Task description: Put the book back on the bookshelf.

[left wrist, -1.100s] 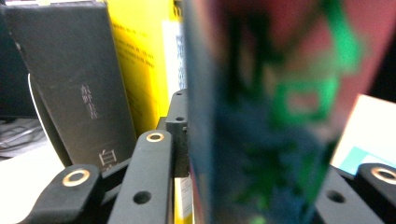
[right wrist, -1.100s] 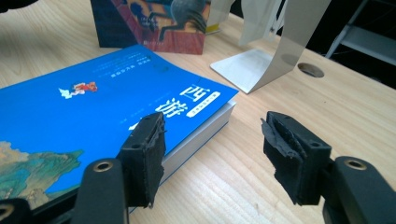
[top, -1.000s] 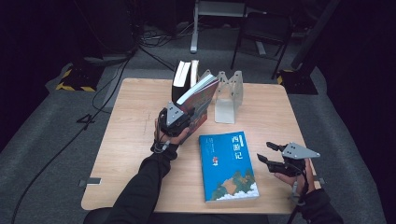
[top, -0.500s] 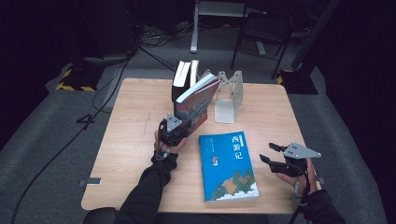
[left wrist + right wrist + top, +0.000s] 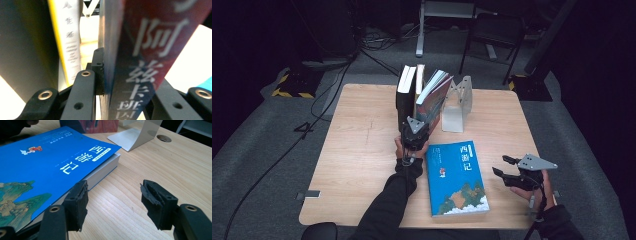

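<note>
Claws near the frame's lower edge: right claw (image 5: 504, 166), spread and empty, hovers beside the flat blue book (image 5: 457, 177). Mid-frame, the left claw (image 5: 416, 131) pinches the red book (image 5: 434, 97), now tipped steeper toward the upright books (image 5: 408, 92) than a second ago, nearly shelved. Left claw view alone shows the pads (image 5: 98, 71) clamping its spine; bookend (image 5: 458, 105) beyond.

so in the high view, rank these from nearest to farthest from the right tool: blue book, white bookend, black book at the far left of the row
1. Blue book: lies flat just left of the right tool.
2. White bookend: stands farther back, at the row's right end.
3. Black book: upright at the row's left end, farthest.
</note>
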A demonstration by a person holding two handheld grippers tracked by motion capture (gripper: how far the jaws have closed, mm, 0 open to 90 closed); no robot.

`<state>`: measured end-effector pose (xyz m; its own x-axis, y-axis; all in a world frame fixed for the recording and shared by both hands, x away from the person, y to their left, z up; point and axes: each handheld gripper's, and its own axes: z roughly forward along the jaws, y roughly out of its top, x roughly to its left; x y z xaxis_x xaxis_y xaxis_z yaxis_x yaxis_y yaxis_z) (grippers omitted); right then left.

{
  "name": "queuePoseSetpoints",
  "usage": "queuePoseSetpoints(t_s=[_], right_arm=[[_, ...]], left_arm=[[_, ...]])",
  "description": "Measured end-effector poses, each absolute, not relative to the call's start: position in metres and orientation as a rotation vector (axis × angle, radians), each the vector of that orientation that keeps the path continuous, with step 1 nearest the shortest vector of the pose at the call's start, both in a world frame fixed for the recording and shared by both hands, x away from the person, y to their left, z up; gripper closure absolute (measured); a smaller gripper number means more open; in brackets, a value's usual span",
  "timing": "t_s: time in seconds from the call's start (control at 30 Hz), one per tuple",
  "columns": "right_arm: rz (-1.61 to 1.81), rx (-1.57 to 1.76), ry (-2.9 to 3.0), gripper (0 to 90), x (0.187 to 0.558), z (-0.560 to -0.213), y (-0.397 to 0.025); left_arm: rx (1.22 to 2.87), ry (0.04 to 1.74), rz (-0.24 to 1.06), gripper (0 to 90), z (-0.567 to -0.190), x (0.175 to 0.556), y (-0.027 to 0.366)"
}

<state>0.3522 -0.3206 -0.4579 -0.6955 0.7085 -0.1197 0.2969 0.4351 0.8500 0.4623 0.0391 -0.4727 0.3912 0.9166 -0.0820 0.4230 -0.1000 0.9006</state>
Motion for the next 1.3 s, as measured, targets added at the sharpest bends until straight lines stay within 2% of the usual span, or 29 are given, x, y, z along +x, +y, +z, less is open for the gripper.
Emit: queuePoseSetpoints(t_s=[0.83, 0.93, 1.0, 1.13, 1.3], right_arm=[[1.163, 0.825, 2.267, 39.2, 0.354, -0.463, -0.314], [1.154, 0.813, 2.273, 39.2, 0.353, -0.463, -0.313], [1.158, 0.814, 2.27, 39.0, 0.353, -0.462, -0.314], [1.157, 0.822, 2.267, 38.7, 0.353, -0.463, -0.317], [1.156, 0.82, 2.27, 38.7, 0.352, -0.462, -0.317]], left_arm=[[1.699, 1.231, 0.699, 71.4, -0.472, 0.503, 0.031], [1.721, 1.219, 0.696, 67.7, -0.473, 0.502, 0.032], [1.725, 1.206, 0.675, 59.3, -0.474, 0.498, 0.034], [1.769, 1.166, 0.642, 55.2, -0.478, 0.488, 0.04], [1.866, 1.09, 0.652, 56.1, -0.481, 0.474, 0.046]])
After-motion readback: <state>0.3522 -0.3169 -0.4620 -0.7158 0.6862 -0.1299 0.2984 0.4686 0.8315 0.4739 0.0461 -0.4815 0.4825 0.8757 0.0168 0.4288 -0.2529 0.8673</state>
